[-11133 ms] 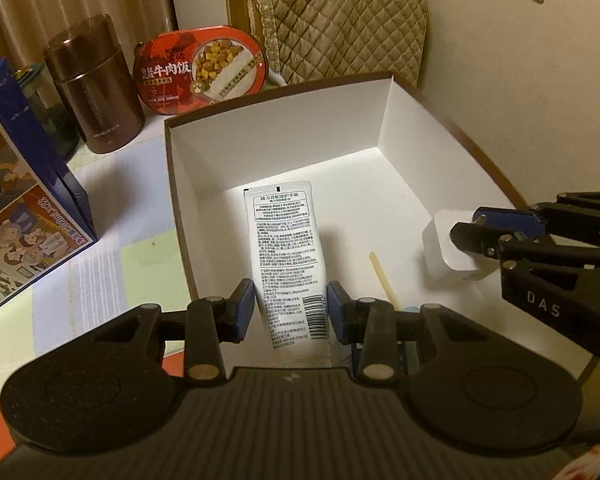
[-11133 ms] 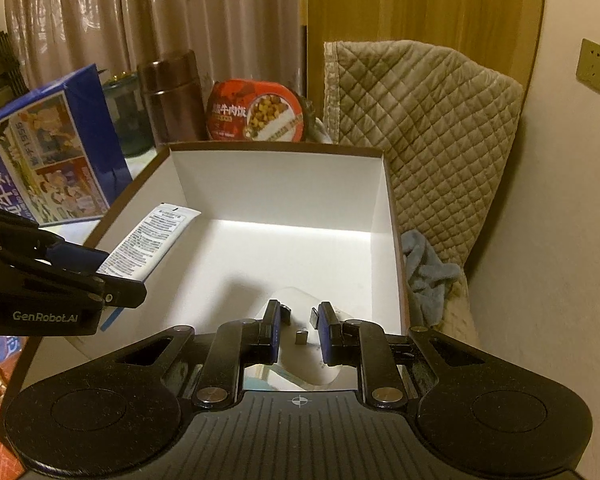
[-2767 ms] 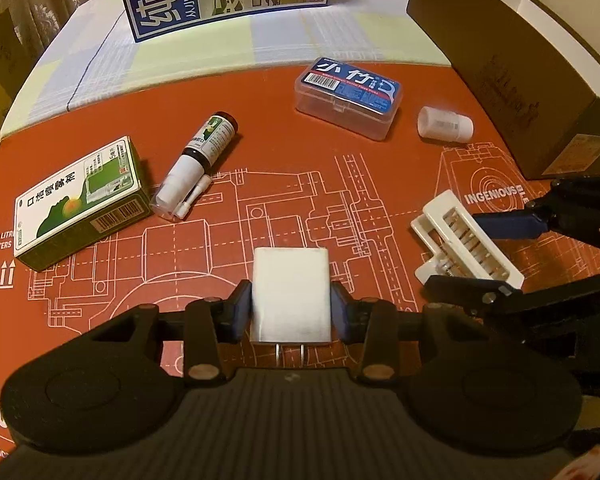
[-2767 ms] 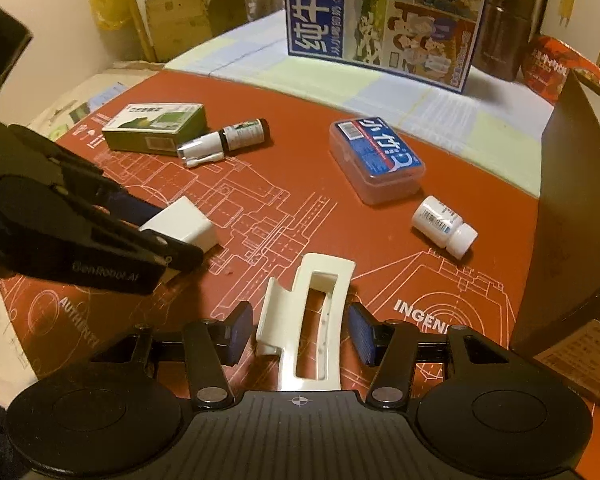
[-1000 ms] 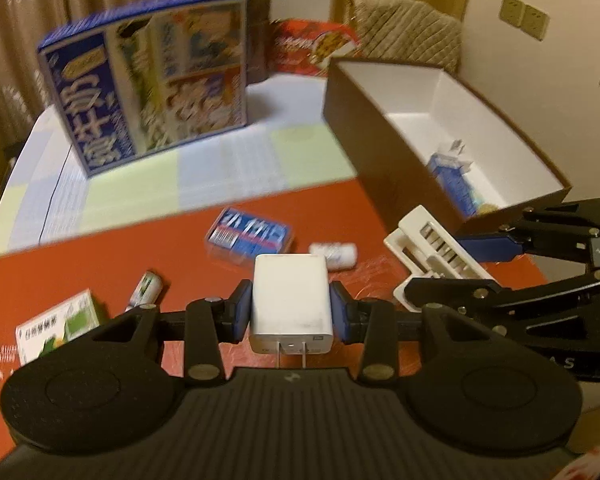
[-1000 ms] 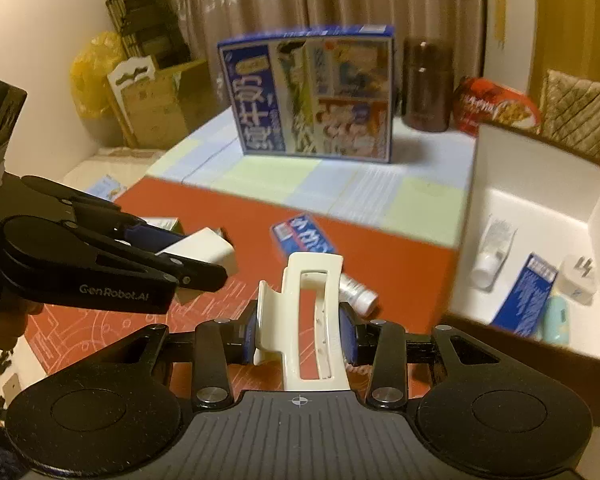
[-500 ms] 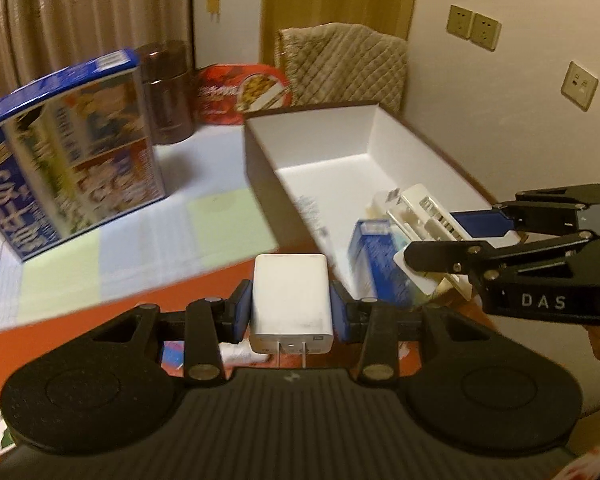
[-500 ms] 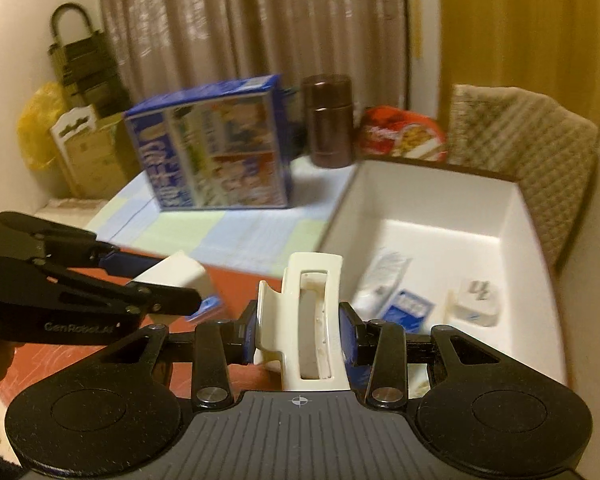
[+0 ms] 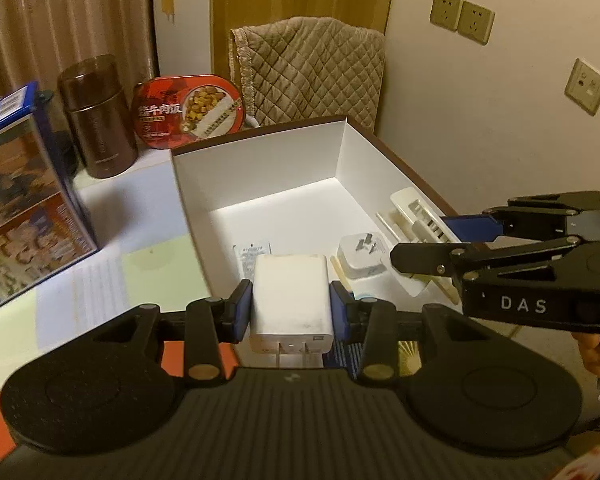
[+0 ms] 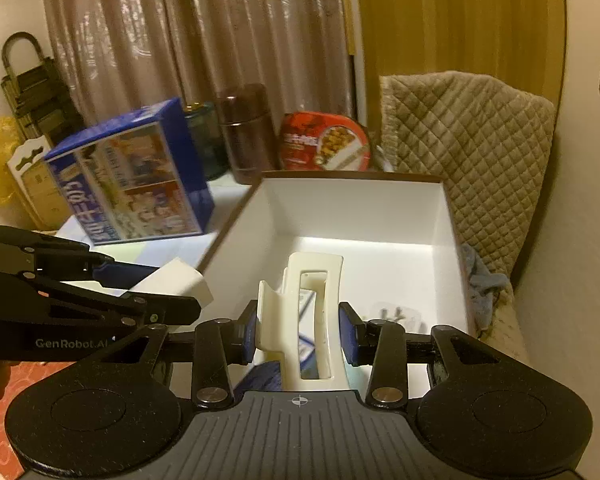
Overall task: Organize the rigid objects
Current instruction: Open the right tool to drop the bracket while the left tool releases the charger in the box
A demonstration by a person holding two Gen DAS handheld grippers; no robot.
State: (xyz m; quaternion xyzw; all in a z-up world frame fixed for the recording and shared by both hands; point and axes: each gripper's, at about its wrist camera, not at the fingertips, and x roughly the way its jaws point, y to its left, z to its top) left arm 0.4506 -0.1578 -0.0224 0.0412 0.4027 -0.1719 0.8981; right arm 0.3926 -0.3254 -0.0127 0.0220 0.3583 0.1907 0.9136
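Pads of the left gripper (image 9: 291, 311) are pinching a white charger block (image 9: 290, 294) by its flat sides, its prongs pointing back toward the camera. The block is hanging over the near left corner of the open white-lined box (image 9: 260, 168). Over on the right, the right gripper (image 10: 299, 330) is clamping a cream hair claw clip (image 10: 314, 312) between its blue pads, the clip standing lengthwise along the fingers and hovering above the box's near end. In the left wrist view that clip is showing beside the box's right wall, with the right gripper's black fingers crossing in front of the box's near right corner.

Inside the box, a small white plug adapter (image 9: 361, 254) is lying prongs up near the right side, a thin pale stick (image 9: 339, 272) is lying just left of it, and a white printed tube (image 9: 252, 254) is partly showing behind the charger block. Through the clip's slot a blue-and-white carton (image 10: 306, 320) is peeking out; the rest of the near floor is hidden by both grippers.

Beyond the box, a red meal tin (image 9: 190, 110) is leaning upright at the back, a brown canister (image 9: 96, 116) is standing left of it, and a blue picture carton (image 9: 16, 184) is standing further left. A quilted chair cover (image 9: 308, 68) is hanging behind the box's far end.
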